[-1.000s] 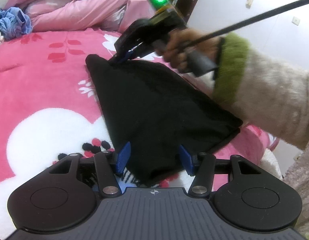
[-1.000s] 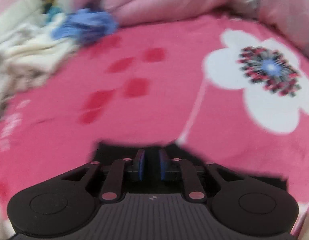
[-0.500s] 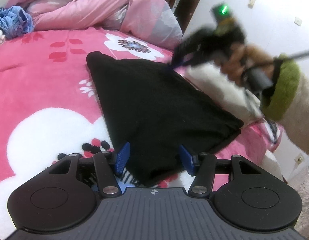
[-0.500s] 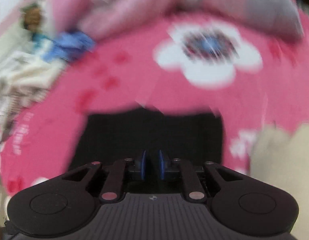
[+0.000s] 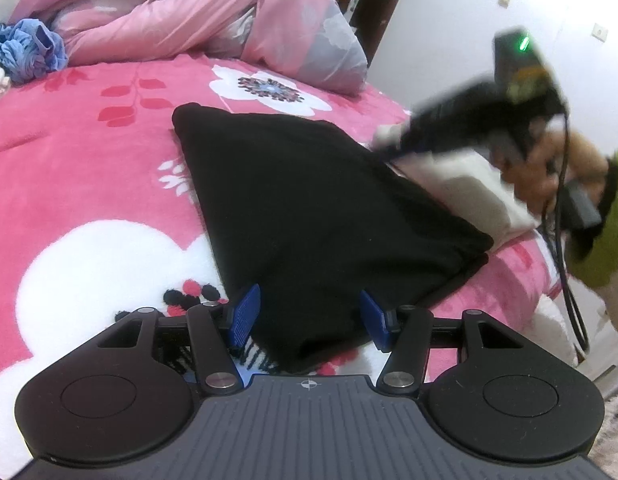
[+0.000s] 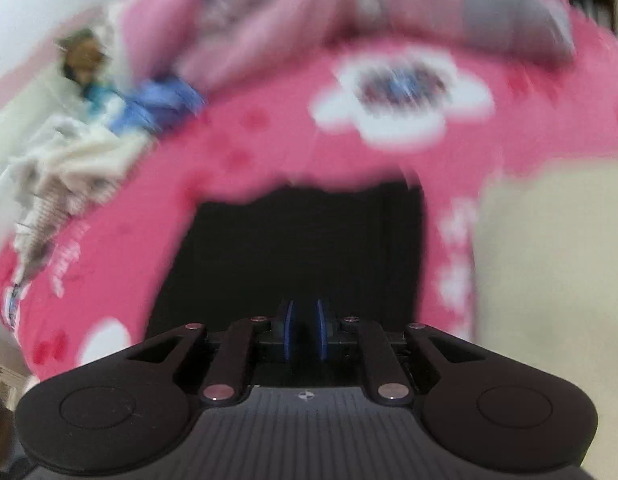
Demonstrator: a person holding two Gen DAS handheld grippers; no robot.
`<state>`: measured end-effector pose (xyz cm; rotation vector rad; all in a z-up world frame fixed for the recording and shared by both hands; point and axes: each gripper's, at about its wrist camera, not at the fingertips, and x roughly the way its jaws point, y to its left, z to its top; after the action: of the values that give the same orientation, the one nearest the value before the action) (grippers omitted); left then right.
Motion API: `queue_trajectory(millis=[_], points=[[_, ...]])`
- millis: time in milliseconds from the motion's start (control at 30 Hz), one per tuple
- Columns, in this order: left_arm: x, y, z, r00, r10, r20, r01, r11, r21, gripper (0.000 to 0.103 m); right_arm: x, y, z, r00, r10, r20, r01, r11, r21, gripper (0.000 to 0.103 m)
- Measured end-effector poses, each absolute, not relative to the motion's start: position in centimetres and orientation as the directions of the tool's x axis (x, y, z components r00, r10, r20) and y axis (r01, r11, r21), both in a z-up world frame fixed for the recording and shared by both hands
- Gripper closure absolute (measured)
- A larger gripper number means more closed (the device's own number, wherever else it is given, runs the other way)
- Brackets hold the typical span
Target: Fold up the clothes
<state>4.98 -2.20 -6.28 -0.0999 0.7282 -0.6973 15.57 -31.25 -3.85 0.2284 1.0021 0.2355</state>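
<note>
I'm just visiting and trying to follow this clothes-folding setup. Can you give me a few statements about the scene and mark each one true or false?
1. A folded black garment lies on a pink flowered blanket. True.
2. The left gripper is clamped shut on nothing. False: its jaws stand apart, either side of the garment's near corner.
3. A crumpled blue cloth lies at the far left of the bed. True.
4. The right gripper is carrying the black garment. False: nothing is between its jaws, which are opening.
5. A cream folded item sits beside the garment. True.
</note>
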Motion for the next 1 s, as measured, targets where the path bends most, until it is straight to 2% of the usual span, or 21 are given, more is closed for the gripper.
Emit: queue_trajectory(millis=[67, 167, 300, 433, 533, 633, 733, 867, 967, 1000], points=[[4.9, -2.1, -6.0, 0.536, -0.611, -0.582, 0.554, 0.775, -0.304, 0.048, 14.5, -31.7, -4.1, 0.559, 0.123, -0.82, -0.018, 0.991, 0.136, 0.093], [4.7, -1.9, -5.4, 0.558, -0.589, -0.584, 0.548, 0.791, -0.273, 0.047, 11.2, -31.9, -0.9, 0.68, 0.041, -0.732, 0.0, 0.998, 0.055, 0.091], [4.4, -1.5, -4.3, 0.591, -0.564, -0.576, 0.535, 0.809, -0.244, 0.047, 7.2, -31.0, 1.1, 0.732, 0.107, -0.673, -0.081, 0.994, 0.07, 0.091], [4.6, -2.7, -4.2, 0.577, -0.558, -0.597, 0.55, 0.805, -0.221, 0.047, 4.9, -30.4, -1.1, 0.69, 0.209, -0.693, -0.165, 0.978, 0.13, 0.091], [4.6, -3.5, -5.4, 0.555, -0.511, -0.656, 0.547, 0.819, -0.174, 0.046, 4.2, -31.1, -4.9, 0.645, 0.088, -0.759, -0.121, 0.993, 0.013, 0.092], [4.0, -2.8, -5.2, 0.563, -0.494, -0.662, 0.539, 0.827, -0.159, 0.046, 2.3, -31.6, -3.9, 0.679, 0.077, -0.73, -0.086, 0.996, 0.026, 0.09], [4.0, -2.1, -5.0, 0.563, -0.489, -0.667, 0.523, 0.835, -0.17, 0.046, 0.7, -30.5, -1.9, 0.739, 0.065, -0.671, -0.117, 0.993, -0.031, 0.09], [3.9, -2.3, -5.1, 0.571, -0.47, -0.673, 0.511, 0.845, -0.157, 0.046, 0.3, -28.6, -1.8, 0.748, 0.196, -0.634, -0.209, 0.976, 0.055, 0.09], [3.5, -2.2, -5.3, 0.577, -0.47, -0.669, 0.51, 0.846, -0.155, 0.046, 0.2, -28.6, -4.9, 0.686, 0.197, -0.7, -0.197, 0.977, 0.082, 0.091], [3.5, -2.1, -5.3, 0.577, -0.472, -0.667, 0.508, 0.846, -0.159, 0.046, -0.4, -29.4, -5.5, 0.691, 0.206, -0.693, -0.182, 0.977, 0.109, 0.092]])
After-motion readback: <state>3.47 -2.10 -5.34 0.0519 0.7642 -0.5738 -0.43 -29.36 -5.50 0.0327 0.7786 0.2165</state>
